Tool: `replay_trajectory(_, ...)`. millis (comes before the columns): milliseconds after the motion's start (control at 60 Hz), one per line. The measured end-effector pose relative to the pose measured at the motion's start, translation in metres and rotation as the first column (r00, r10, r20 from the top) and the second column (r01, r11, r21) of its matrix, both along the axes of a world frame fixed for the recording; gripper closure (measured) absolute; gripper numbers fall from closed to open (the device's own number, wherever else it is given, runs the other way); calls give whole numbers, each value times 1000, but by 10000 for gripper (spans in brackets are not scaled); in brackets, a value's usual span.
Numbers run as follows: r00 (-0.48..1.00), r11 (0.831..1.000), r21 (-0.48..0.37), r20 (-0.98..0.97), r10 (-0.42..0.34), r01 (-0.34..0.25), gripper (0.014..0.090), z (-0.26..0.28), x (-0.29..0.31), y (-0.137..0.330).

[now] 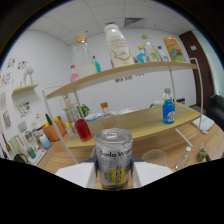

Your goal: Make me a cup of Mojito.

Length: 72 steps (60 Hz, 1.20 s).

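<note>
Soda water can [114,157], low at centre frame, sits pinched between your gripper's [114,175] fingers. Keep it upright and the squeeze gentle; carry it to the clear glass [155,157] just right, then tip slowly.

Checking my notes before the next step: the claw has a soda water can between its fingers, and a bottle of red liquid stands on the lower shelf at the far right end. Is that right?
Not quite. In the gripper view, the bottle at that end of the lower shelf holds blue liquid, not red. The soda water can does sit between the fingers of the claw.
</note>
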<state>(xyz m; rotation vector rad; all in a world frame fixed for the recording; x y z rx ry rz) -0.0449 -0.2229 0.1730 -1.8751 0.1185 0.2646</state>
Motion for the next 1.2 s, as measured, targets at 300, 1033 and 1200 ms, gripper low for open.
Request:
replay_trajectory(300, 744, 993, -102, -659, -107, 52, 545, 13, -3, 7)
replay_trajectory(1033, -413, 984, -175, -899, -147, 31, 545, 56, 41, 18)
replay_trajectory(1200, -367, 982, -185, -916, -160, 34, 546, 57, 40, 18)
